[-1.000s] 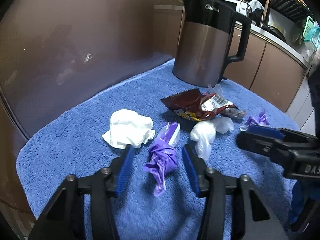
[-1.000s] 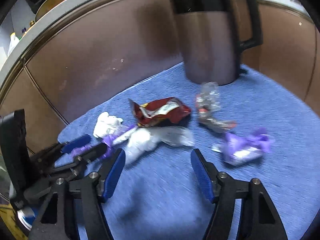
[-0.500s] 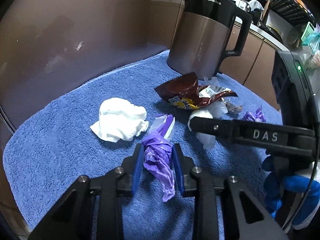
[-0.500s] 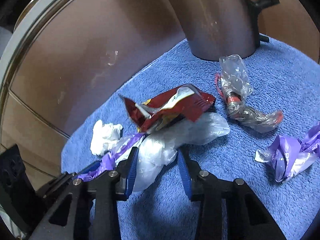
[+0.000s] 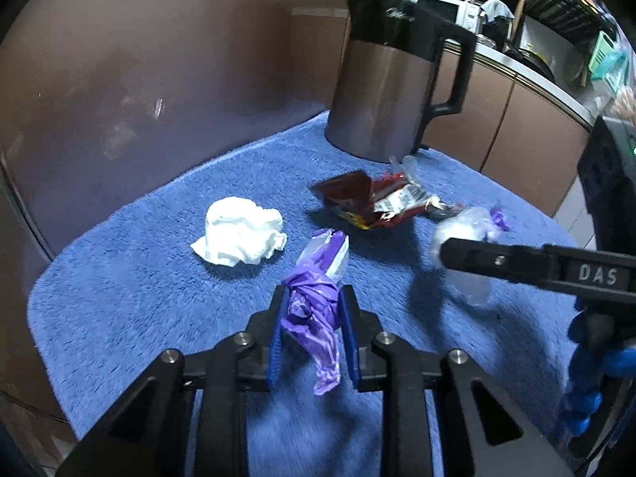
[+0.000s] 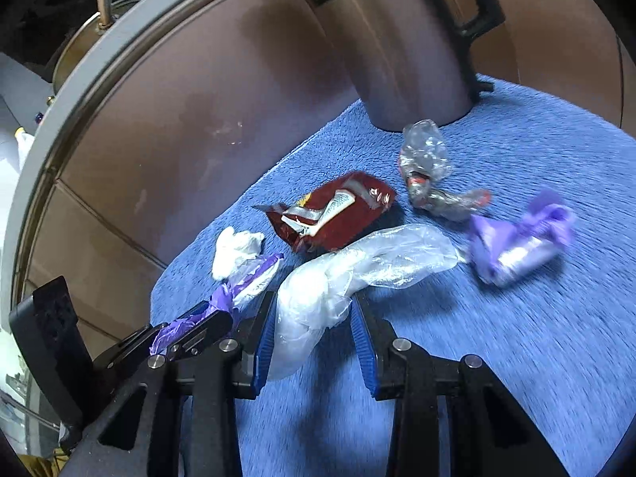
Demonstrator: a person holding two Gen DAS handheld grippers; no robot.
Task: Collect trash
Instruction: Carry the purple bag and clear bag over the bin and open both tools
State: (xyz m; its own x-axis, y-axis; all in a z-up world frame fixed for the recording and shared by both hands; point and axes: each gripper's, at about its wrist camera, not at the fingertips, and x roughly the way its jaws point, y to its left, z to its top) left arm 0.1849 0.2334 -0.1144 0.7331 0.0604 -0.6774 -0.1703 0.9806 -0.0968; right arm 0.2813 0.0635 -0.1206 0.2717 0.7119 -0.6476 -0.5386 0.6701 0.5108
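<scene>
The crumpled purple plastic wrapper (image 5: pixel 314 310) sits pinched between the blue pads of the left claw (image 5: pixel 314 318), whose jaws have just been closing; its tail hangs over the blue fleece towel (image 5: pixel 119 278). The right claw (image 6: pixel 314 330), angled downward, has closed its jaws on the clear crumpled plastic bag (image 6: pixel 318 298). Beyond lie a white crumpled tissue (image 5: pixel 238 230), a red snack wrapper (image 5: pixel 365 202) and the brown electric kettle (image 5: pixel 389 95).
</scene>
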